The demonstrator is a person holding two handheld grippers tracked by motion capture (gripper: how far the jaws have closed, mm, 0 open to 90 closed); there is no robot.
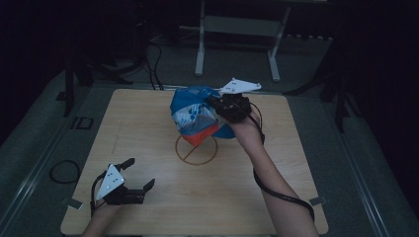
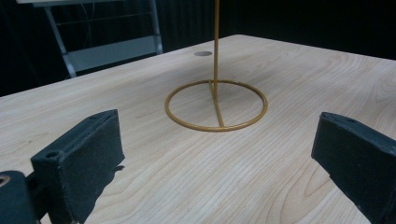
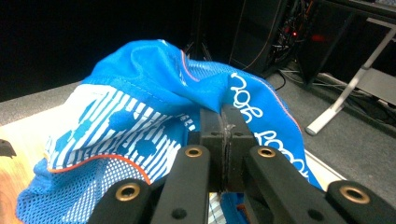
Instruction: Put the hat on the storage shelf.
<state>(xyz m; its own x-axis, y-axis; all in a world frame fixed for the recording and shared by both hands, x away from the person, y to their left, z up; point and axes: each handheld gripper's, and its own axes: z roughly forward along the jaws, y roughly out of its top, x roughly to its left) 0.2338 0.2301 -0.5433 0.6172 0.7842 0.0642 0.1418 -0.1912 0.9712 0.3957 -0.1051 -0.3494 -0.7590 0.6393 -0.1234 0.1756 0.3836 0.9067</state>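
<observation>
Between the right gripper's [image 3: 224, 140] closed jaws: blue cap [image 1: 195, 116], pinched by its fabric, held over the gold stand [image 2: 215, 100], likely for hanging. Left gripper [image 1: 138, 175]: jaws apart, idle.

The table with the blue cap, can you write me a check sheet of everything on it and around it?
Surface: wooden table, pale, bare.
Job's things: blue cap with white pattern and orange edge, held above gold ring stand with an upright rod.
Clutter: nothing seen.
Grippers: right gripper fingers shut on cap fabric; left gripper open, holding nothing, near the table's front.
Cables: black cable along right forearm; loops on floor.
Surroundings: dark room, grey frame legs behind table.
</observation>
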